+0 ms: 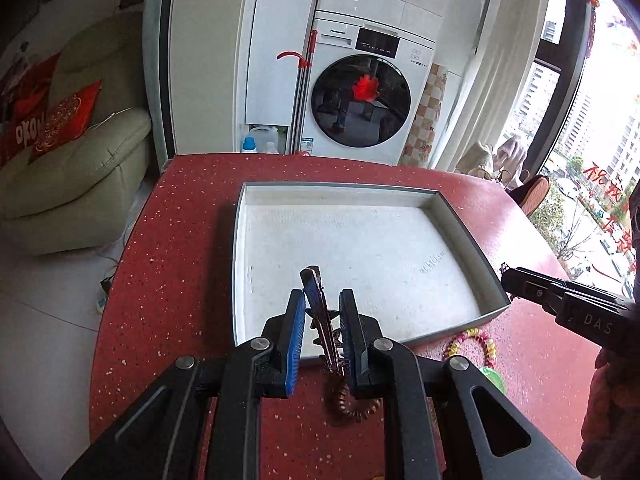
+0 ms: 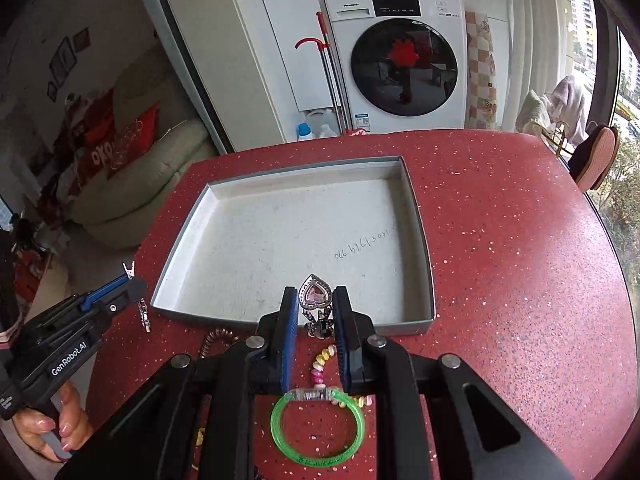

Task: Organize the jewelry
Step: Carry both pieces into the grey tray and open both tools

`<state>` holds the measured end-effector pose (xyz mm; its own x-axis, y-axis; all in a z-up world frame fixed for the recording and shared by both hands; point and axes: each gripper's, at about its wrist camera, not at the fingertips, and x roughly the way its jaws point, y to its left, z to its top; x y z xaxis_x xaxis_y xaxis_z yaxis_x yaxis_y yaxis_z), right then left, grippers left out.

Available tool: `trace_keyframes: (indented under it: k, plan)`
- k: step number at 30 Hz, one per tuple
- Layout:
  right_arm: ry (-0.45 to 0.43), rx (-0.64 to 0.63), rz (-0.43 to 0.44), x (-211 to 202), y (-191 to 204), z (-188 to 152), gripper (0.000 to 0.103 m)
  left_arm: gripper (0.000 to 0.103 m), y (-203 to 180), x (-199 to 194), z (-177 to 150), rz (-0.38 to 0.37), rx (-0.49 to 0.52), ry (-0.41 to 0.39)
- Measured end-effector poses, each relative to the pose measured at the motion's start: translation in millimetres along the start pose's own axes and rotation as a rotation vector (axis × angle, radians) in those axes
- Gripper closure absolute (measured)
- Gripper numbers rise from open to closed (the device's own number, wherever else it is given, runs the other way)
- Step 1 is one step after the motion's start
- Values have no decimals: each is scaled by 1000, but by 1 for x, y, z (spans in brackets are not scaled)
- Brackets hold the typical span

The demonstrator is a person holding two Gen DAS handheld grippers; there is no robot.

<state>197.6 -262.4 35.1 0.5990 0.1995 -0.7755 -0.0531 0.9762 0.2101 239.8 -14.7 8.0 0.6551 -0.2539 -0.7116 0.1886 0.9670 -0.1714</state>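
Metal hair clip (image 1: 320, 312) and heart pendant (image 2: 316, 295) gripped over grey tray (image 2: 416, 208).

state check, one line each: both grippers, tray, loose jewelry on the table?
left gripper: shut on hair clip, held above the tray's near edge
right gripper: shut on heart pendant
tray: open, nothing in it
green bangle: flat on red table, outside tray
bead bracelet: on table, outside tray
brown coil hair tie: on table, outside tray
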Motion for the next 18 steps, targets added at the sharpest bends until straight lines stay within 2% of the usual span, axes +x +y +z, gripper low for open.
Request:
trace_keyframes:
  k: [7, 13, 18]
  plan:
    - [36, 26, -28, 49, -16, 29, 84, 67, -6, 50, 25, 40, 29, 19]
    - [82, 45, -59, 84, -27, 31, 84, 67, -6, 90, 21, 76, 43, 72]
    - [121, 43, -74, 104, -28, 24, 84, 67, -10, 107, 12, 111, 80, 101]
